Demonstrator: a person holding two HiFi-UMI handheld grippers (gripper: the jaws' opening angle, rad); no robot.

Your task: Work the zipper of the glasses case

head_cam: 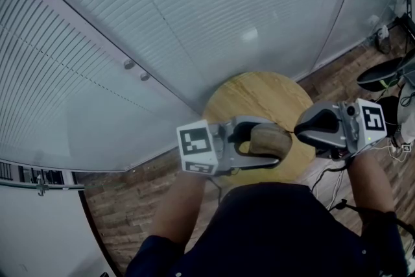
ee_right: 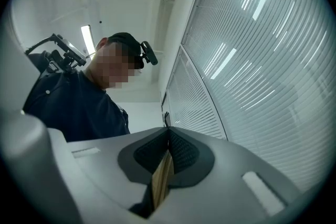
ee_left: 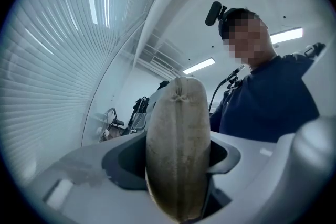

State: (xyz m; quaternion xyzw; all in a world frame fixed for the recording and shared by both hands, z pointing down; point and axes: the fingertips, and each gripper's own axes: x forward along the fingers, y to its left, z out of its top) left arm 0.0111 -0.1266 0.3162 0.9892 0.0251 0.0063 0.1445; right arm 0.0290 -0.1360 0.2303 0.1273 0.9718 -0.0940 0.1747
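The tan oval glasses case (head_cam: 267,139) hangs above the round wooden table (head_cam: 259,97), held in my left gripper (head_cam: 280,143). In the left gripper view the case (ee_left: 177,149) stands on edge with its seam toward the camera, and the left gripper (ee_left: 177,159) has a pad pressed on each side of it. My right gripper (head_cam: 299,129) is shut and its tip is close to the case's right end. In the right gripper view the right gripper (ee_right: 169,144) has its pads together. A thin tan strip shows low in the slit, and I cannot tell what it is.
A glass wall with blinds (head_cam: 162,23) curves behind the table. The floor (head_cam: 130,204) is brick-patterned. Cables and dark equipment (head_cam: 389,74) lie at the far right. The person's dark sleeves and body (head_cam: 272,230) fill the bottom of the head view.
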